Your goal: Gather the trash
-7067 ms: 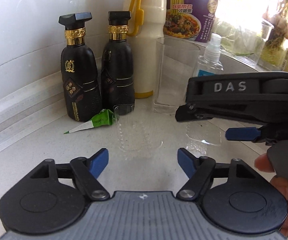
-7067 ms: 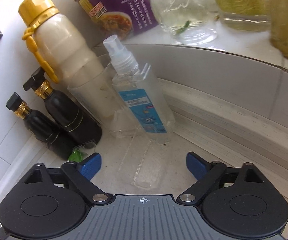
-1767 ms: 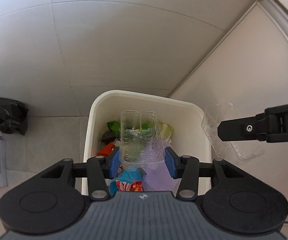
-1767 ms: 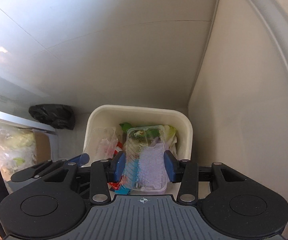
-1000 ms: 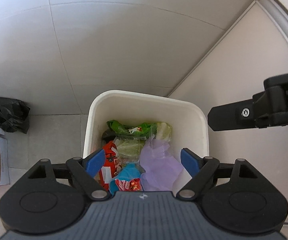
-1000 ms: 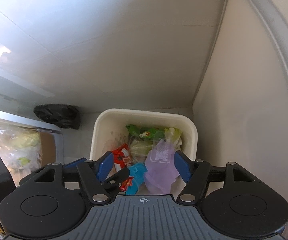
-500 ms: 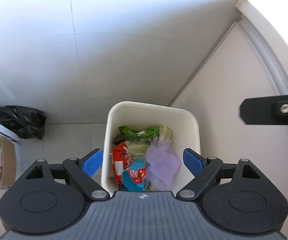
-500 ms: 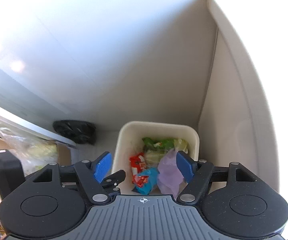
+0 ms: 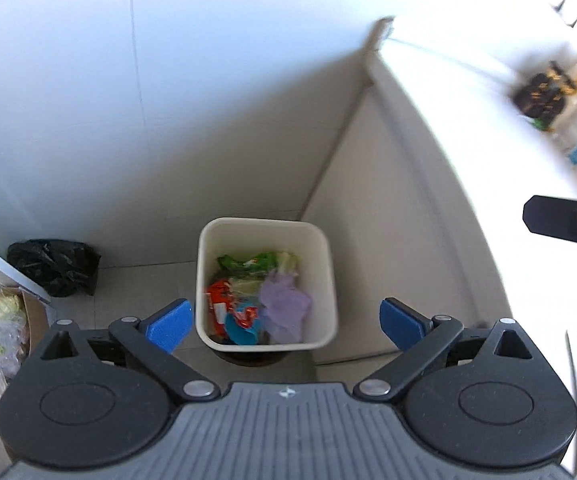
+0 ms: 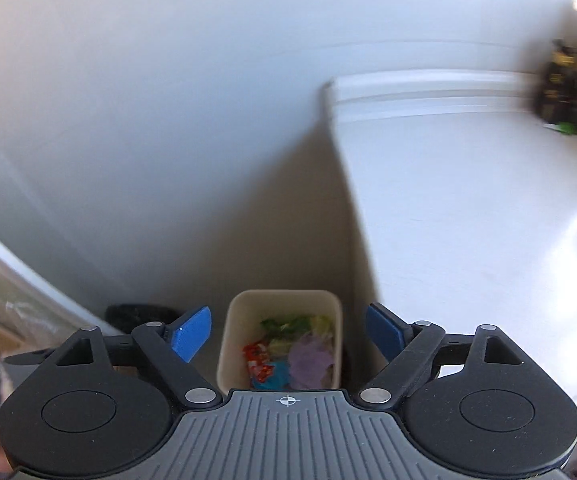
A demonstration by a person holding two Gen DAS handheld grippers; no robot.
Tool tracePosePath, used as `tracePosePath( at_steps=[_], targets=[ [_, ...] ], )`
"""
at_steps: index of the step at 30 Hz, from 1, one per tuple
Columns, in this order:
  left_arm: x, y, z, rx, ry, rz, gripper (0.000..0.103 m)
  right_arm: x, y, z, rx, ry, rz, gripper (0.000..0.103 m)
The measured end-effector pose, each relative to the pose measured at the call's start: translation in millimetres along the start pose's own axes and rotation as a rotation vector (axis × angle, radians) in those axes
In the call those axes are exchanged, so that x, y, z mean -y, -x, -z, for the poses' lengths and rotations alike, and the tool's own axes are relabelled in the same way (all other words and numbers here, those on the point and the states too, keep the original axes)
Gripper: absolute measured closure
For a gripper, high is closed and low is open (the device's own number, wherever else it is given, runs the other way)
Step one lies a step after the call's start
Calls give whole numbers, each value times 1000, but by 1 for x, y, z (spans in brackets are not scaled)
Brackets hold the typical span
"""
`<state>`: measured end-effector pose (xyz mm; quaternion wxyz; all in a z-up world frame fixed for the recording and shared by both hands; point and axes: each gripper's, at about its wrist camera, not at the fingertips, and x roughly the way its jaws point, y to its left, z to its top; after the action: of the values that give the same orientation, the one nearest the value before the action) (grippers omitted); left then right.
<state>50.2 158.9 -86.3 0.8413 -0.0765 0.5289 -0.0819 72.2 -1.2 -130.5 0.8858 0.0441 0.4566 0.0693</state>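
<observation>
Below the left gripper point(image 9: 284, 320), spread wide and holding nothing, the white bin point(image 9: 326, 280) sits full of trash point(image 9: 260, 300). From the right gripper point(image 10: 288, 334), also spread and holding nothing, a blurry green scrap point(image 10: 566, 128) lies far off on the counter point(image 10: 468, 208); rushing could miss it.

Bright daylight, overexposed right, motion-blurred edges.

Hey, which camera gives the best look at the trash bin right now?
The left wrist view: the trash bin sits near the center, whole rim visible, wrappers inside distinguishable. In the right wrist view the trash bin is smaller and blurrier, its near edge hidden behind the gripper body.
</observation>
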Motion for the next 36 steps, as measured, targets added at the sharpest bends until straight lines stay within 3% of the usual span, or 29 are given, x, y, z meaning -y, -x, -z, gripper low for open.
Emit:
tracePosePath(
  at_steps=[10,16,36],
  targets=[
    [57,63,2,53,-119,-3,0,30,94,28,145,-63,170,8],
    [86,91,16,85,-209,-63,0,39,131,41,173,-81,243,6],
    [89,111,23,57,-186,-97,0,17,138,51,125,-71,292,4]
  ],
)
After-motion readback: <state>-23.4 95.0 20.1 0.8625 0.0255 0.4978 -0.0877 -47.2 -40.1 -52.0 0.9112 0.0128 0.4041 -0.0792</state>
